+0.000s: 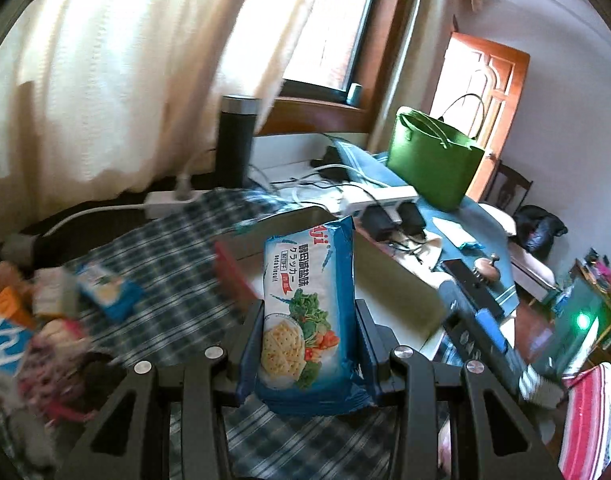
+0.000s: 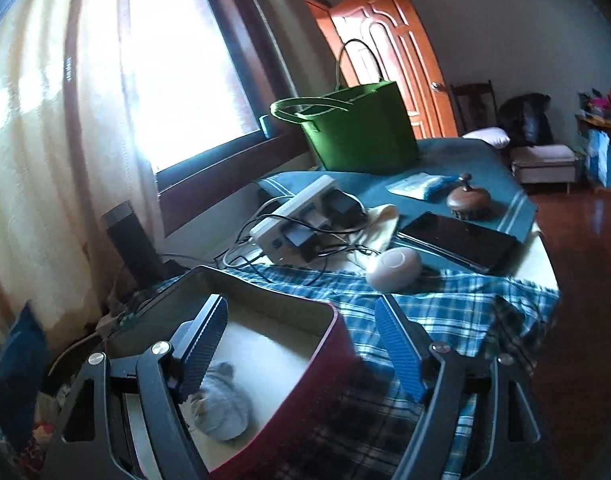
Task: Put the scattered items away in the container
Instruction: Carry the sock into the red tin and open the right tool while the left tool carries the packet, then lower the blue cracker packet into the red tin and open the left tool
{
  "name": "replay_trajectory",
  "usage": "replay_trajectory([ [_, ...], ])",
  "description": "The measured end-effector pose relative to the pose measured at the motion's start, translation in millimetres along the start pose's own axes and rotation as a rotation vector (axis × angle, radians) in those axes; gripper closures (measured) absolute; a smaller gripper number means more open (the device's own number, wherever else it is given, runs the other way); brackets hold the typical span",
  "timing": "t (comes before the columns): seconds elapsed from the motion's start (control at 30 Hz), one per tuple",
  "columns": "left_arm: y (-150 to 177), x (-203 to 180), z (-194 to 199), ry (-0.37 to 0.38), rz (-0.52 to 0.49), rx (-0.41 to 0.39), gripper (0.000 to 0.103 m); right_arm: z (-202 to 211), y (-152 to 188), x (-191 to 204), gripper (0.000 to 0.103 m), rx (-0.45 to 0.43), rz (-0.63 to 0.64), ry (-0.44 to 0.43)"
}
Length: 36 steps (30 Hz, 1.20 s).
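While you've got both wrist views up, start with the big stuff: the plaid cloth covers the table under everything, with a teal cloth further back. On that teal cloth at about 12 o'clock in the right wrist view stands the green tote bag, upright, handles flopped over.

Next down in size is the container, the box with the dark red outer wall and pale inside. In the right view it fills the lower middle, roughly 7 o'clock from centre. There's a grey fuzzy item already lying on its floor near the front.

Your right gripper has its jaws spread wide with nothing between the pads; one finger hangs over the inside of the box, the other sits outside the red wall over the plaid.

Your left gripper is clamped on the cracker packet, blue wrapper, standing upright between the pads, dead centre of the left view. The container shows right behind it, around 1 o'clock.

The rest of the scattered snacks are piled at 9 o'clock in the left view, pretty blurred, so you can't really tell what each one is.
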<state>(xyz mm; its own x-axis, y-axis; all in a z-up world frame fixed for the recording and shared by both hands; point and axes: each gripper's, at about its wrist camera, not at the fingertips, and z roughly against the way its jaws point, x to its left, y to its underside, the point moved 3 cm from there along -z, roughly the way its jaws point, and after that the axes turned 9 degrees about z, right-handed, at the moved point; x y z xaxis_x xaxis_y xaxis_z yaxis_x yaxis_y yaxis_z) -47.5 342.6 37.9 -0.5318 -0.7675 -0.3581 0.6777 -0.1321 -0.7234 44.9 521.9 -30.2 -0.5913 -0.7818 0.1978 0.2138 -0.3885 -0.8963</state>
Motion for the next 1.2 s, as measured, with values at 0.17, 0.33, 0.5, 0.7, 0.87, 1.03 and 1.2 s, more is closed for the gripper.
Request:
replay_trajectory([
  [0.17, -9.6, -9.8, -30.9, 0.012, 0.003, 0.028, 0.055, -3.7, 0.7, 3.6, 0.024, 0.019, 0.020, -0.008],
  [0.33, -14.3, -2.4, -36.6, -0.019, 0.031, -0.002, 0.019, -5.5, 2.6, 4.1, 0.024, 0.030, 0.015, -0.017],
  [0.5, -16.8, 7.1, -29.8, -0.009, 0.061, 0.000, 0.019, -4.4, 2.9, 5.7, 0.024, 0.025, 0.018, -0.016],
  [0.7, -10.6, 21.8, -9.1, -0.047, 0.087, 0.003, 0.019, -1.4, 2.3, 6.8, 0.024, 0.007, 0.022, -0.021],
  [0.87, -2.4, 44.2, 21.0, -0.091, 0.104, -0.014, 0.019, 1.9, 1.7, 10.0, 0.024, -0.010, 0.037, -0.027],
  [1.03, 5.5, 77.6, 58.8, -0.134, 0.145, -0.049, 0.019, 4.4, 0.2, 13.3, 0.024, -0.027, 0.052, -0.023],
  [1.2, 14.4, 124.6, 103.0, -0.206, 0.192, -0.093, 0.019, 10.7, -2.2, 30.3, 0.024, -0.023, 0.126, -0.075],
])
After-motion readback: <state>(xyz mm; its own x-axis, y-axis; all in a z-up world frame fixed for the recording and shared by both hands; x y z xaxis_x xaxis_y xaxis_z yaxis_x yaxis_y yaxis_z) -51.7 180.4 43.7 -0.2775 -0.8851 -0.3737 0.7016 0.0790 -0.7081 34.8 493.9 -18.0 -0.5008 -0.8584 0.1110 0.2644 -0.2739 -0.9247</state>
